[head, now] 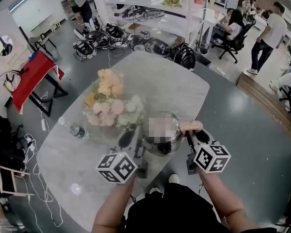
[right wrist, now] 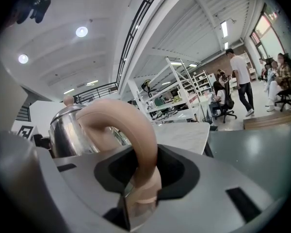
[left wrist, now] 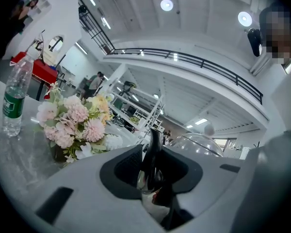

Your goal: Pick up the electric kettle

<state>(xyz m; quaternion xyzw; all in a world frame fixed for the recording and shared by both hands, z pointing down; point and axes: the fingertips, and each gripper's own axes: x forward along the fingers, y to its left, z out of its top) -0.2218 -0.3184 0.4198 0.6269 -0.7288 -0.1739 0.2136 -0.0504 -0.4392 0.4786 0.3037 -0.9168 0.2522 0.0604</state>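
While the kettle [head: 162,144] is gripped from both sides, it is seen just in front of the flowers [head: 111,106] and a little to their right, over the near part of the marble worktop [head: 160,76]. Whether its base is clear of the worktop cannot be told from any view.

The left claw [left wrist: 153,171] is clenched on the kettle's dark, glossy spout [left wrist: 154,144]. In the left gripper view the spout is seen rising upright between the two grey jaws and pressed from either side. The domed lid [left wrist: 196,144] and its small round knob [left wrist: 209,129] are shown behind it.

The right claw [right wrist: 140,178] is clenched on the beige handle [right wrist: 131,130]. In the right gripper view the handle's arch is seen curving down into the gap between the jaws, where it is pinched. The polished steel body is seen at the far end of the arch.

The flowers, pink, peach and white, are set in a low bunch on the worktop. A clear bottle [head: 73,129] with a green label is stood upright to the left of the flowers, apart from them. White shelving [head: 155,6] and several people are seen on the grey floor well beyond the flowers, past the worktop's far edge. A red-covered table [head: 34,74] is seen far to the left of the flowers.
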